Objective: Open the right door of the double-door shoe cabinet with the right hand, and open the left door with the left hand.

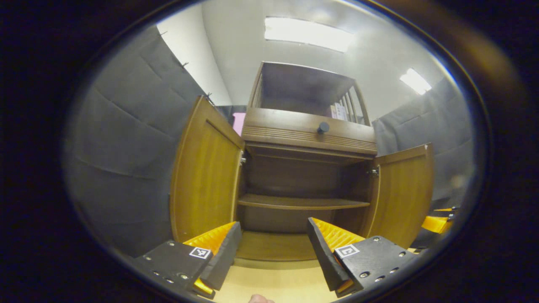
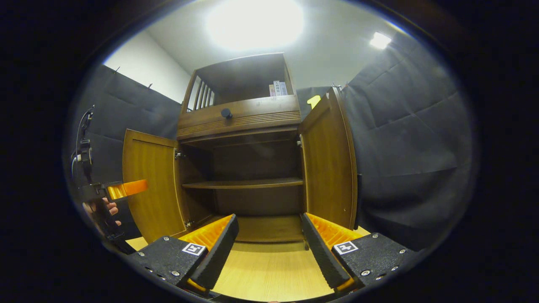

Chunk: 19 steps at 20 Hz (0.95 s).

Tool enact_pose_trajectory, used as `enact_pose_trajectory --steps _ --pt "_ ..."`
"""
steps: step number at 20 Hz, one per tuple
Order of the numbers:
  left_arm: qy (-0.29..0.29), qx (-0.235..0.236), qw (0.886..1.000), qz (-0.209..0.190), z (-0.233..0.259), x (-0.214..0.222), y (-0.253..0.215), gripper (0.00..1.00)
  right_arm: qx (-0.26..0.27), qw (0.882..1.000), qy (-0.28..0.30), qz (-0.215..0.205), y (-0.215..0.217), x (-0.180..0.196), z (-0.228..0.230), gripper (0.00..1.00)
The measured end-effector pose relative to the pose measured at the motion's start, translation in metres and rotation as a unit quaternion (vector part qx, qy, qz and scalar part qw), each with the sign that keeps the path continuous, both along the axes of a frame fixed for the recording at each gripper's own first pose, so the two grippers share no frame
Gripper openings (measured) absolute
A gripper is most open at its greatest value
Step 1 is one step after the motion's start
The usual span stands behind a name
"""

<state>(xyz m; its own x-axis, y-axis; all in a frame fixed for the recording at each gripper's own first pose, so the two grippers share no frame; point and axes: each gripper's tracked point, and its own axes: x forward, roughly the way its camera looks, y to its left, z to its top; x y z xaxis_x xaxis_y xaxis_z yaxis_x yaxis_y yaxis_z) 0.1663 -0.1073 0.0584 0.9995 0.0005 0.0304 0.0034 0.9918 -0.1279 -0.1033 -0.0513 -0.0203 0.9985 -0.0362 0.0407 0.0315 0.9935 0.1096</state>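
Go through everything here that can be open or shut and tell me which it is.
Left door: swung open.
Right door: swung open.
Drawer: shut.
Left gripper: open, holding nothing.
Right gripper: open, holding nothing.

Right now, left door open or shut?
Open. The left door is swung wide from the cabinet, showing the shelf inside.

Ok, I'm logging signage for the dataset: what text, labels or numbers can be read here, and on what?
Nothing reads clearly.
Upright items on the shoe cabinet top shelf: print too small to read.
Square tags on the right claw and left claw: coded patterns, no words.
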Motion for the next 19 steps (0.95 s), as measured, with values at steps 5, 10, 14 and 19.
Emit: enact_pose_trajectory --steps 5,10,14,19 --pt "0.007 0.012 1.000 -0.027 0.006 0.001 -0.037 0.96 0.001 1.000 -0.009 0.011 0.000 -0.013 0.000 0.94" --pt "-0.001 0.029 0.999 -0.040 0.014 0.000 -0.055 0.96 0.013 1.000 -0.022 0.014 -0.003 -0.020 0.002 0.94" --pt "-0.008 0.034 0.998 -0.046 0.016 0.004 -0.065 0.96 0.025 0.999 -0.023 0.011 -0.007 -0.023 0.002 0.94" --pt "-0.009 0.039 0.998 -0.047 0.018 0.003 -0.072 0.96 0.020 0.999 -0.021 0.017 -0.001 -0.024 0.001 0.94"
